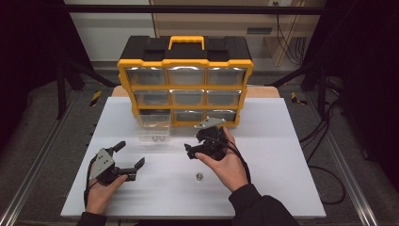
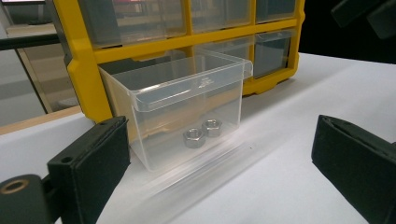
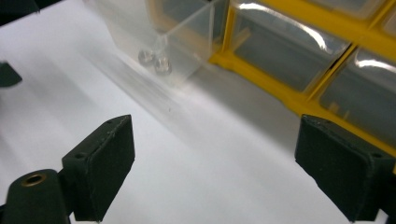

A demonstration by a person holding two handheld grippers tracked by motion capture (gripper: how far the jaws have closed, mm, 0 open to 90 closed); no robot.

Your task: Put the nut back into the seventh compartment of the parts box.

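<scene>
A yellow and black organizer [image 1: 185,77] with clear drawers stands at the back of the white table [image 1: 282,141]. Its bottom-left clear drawer [image 1: 154,126] sits pulled out on the table with two steel nuts [image 1: 157,138] inside. In the left gripper view the drawer [image 2: 187,93] and its nuts [image 2: 201,133] lie just ahead of my left gripper [image 2: 219,154]. A third nut [image 1: 199,176] lies loose on the table near the right hand. My left gripper [image 1: 130,154] is open and empty at the front left. My right gripper [image 1: 194,142] stands open and empty, right of the drawer [image 3: 187,42].
The organizer's other drawers [image 1: 187,97] are pushed in. Its yellow frame [image 3: 280,93] runs close along the right gripper's far side. Dark frame posts and cables [image 1: 324,127] stand off the table's right side. The table's front edge [image 1: 188,215] lies just under both forearms.
</scene>
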